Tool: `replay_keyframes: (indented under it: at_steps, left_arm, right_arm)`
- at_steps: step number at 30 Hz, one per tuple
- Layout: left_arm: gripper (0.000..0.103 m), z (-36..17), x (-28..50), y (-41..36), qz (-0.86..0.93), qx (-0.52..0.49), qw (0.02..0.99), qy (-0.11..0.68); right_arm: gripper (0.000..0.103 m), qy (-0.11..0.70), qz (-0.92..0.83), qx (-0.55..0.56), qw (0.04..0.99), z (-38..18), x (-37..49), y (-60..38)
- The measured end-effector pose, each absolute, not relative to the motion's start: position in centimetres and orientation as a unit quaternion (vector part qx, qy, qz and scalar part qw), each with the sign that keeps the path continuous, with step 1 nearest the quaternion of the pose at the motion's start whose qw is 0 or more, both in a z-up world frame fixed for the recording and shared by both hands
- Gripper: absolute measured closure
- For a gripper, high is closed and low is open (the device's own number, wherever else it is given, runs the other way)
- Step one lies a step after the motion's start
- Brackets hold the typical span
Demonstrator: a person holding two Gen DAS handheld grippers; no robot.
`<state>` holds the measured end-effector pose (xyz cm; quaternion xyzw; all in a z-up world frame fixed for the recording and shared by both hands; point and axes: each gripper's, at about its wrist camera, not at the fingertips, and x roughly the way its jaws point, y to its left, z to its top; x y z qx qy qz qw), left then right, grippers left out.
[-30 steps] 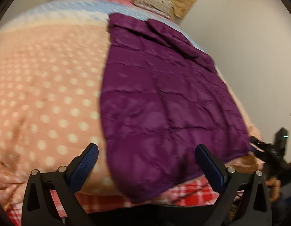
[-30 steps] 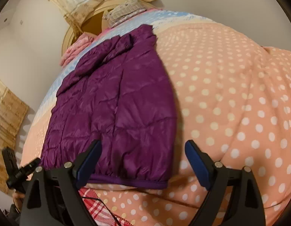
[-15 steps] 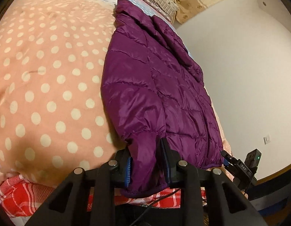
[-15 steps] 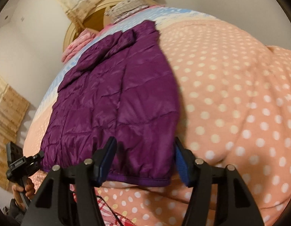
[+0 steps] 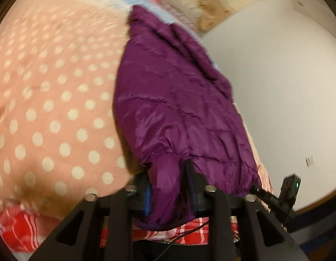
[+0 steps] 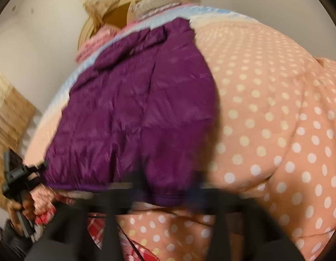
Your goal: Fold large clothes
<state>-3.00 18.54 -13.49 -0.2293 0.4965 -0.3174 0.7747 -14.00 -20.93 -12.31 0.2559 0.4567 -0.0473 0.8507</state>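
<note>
A purple quilted jacket (image 5: pixel 178 100) lies flat along the bed, hem toward me. My left gripper (image 5: pixel 167 174) is shut on the hem's left corner, and purple fabric bulges between its blue-padded fingers. In the right wrist view the jacket (image 6: pixel 135 113) fills the left half of the bed. My right gripper (image 6: pixel 168 184), blurred, is closing its jaws on the hem's right corner, with the fabric pinched between them. From the left wrist view, the right gripper (image 5: pixel 256 188) shows at that corner. The left gripper (image 6: pixel 40 167), held by a hand (image 6: pixel 18 206), shows in the right wrist view.
The bed carries a pink quilt with white dots (image 5: pixel 48 108), also wide to the right of the jacket (image 6: pixel 276 119). A red plaid sheet (image 5: pixel 20 224) hangs at the near edge. A pale wall (image 5: pixel 287 87) runs close by. Pillows (image 6: pixel 155 2) lie at the head.
Both grippers went from wide open around the hem to closed on it. The left pinched the fabric first, and the right followed. The hem corners now bunch up between the fingers.
</note>
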Motion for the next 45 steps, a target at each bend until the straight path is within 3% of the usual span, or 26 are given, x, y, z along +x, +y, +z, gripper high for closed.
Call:
replay_keyframes:
  at_steps: [7, 18, 23, 28, 34, 40, 43, 45]
  left_arm:
    - [0.1, -10.2, -3.8, 19.7, -0.375, -0.25, 0.774, 0.445]
    - [0.099, 0.6, -6.9, 23.7, -0.463, -0.255, 0.774, 0.35]
    - [0.099, 6.2, -3.5, 23.6, -0.45, -0.237, 0.806, 0.304]
    - [0.098, 7.6, 4.2, 20.8, -0.389, -0.22, 0.839, 0.311]
    - [0.098, 3.5, 15.9, 14.9, -0.293, -0.15, 0.872, 0.362]
    - [0.096, -4.3, 24.3, 12.3, -0.221, -0.106, 0.866, 0.436]
    - [0.085, -7.2, 26.5, 13.1, -0.219, -0.132, 0.845, 0.469]
    - [0.079, -8.3, 27.3, 14.0, -0.233, -0.161, 0.836, 0.47]
  right_arm:
    - [0.092, 0.399, 0.007, 0.311, 0.863, -9.2, -14.9, -21.1]
    - [0.093, 0.304, 0.101, 0.32, 0.892, 0.6, -19.0, -19.9]
    - [0.093, 0.239, 0.116, 0.284, 0.921, 6.5, -17.6, -20.3]
    - [0.093, 0.199, 0.119, 0.243, 0.942, 9.2, -10.1, -22.1]
    - [0.093, 0.234, 0.062, 0.223, 0.944, 6.3, 3.2, -25.3]
    - [0.091, 0.3, -0.023, 0.213, 0.93, -2.0, 14.4, -27.9]
    - [0.084, 0.331, -0.05, 0.196, 0.922, -6.6, 16.9, -28.8]
    - [0.066, 0.341, -0.056, 0.201, 0.917, -8.8, 17.9, -29.1]
